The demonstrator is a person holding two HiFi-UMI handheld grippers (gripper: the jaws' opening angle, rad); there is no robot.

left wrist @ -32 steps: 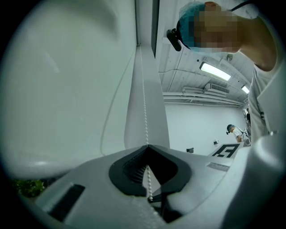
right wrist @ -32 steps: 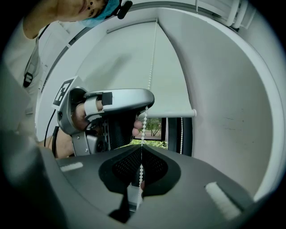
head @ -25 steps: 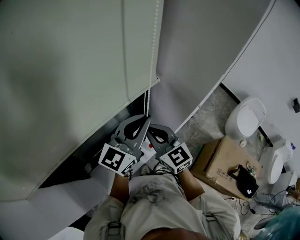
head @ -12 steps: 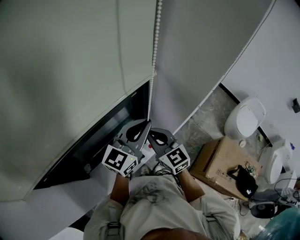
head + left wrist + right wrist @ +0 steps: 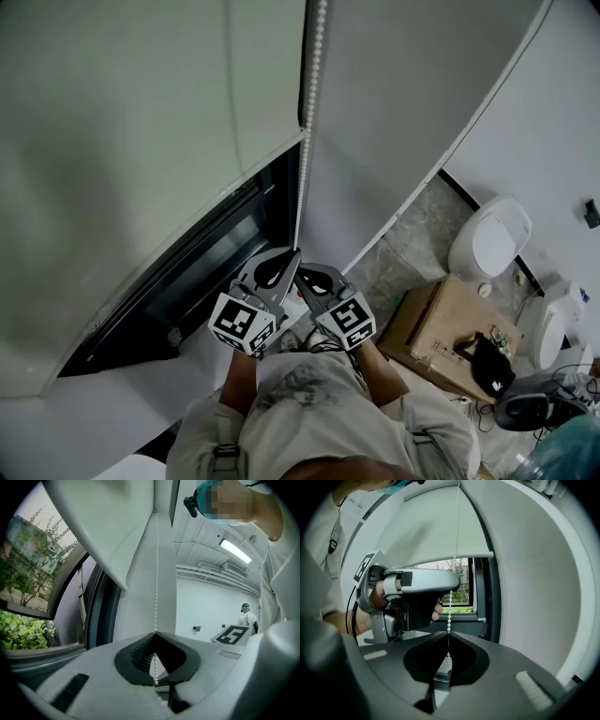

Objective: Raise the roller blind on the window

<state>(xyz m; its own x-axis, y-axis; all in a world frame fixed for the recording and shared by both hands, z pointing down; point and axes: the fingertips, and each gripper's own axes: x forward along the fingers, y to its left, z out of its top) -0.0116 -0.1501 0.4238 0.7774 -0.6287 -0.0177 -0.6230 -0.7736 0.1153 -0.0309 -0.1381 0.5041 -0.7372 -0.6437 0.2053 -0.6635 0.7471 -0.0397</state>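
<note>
Your left gripper and right gripper are both clamped on the chain. Jerk sideways and beads may slip, stalling the blind.

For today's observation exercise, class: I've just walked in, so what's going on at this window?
A person holds tongs in each hand. The left tongs and the right tongs are both shut on the white bead chain, left above right. The blind is partly up, with the window bare below its bottom edge.
</note>
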